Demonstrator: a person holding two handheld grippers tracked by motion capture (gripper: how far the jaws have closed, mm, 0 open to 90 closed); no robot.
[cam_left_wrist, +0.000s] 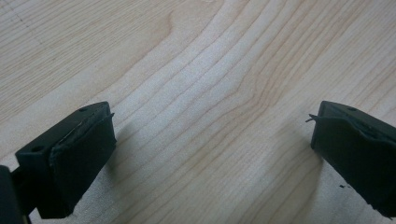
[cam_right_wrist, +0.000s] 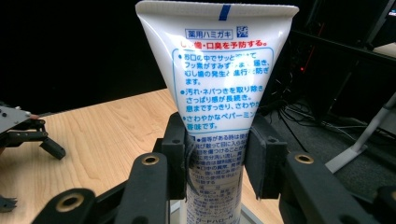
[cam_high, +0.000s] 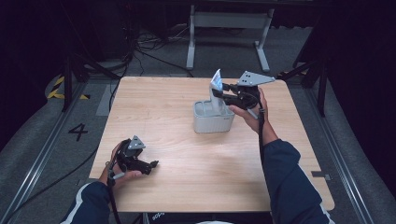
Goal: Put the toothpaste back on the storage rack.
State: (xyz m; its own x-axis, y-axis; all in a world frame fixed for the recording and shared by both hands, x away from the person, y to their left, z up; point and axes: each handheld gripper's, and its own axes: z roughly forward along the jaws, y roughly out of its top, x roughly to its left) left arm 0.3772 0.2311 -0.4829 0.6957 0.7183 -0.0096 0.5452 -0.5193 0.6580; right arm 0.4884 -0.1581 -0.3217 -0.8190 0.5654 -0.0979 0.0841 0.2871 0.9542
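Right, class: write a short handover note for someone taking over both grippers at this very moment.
Right gripper: shut on the toothpaste tube, fingers clamped on its lower half. The tube stands upright, crimped end up, over the grey holder near the middle of the wooden table; its bottom end is hidden, so whether it is seated inside is unclear.
Left gripper: open, holding nothing, low over bare wood at the near left of the table.
Done: tube gripped at the holder.
Left: probably finish moving the tube into or out of the holder, then release it.
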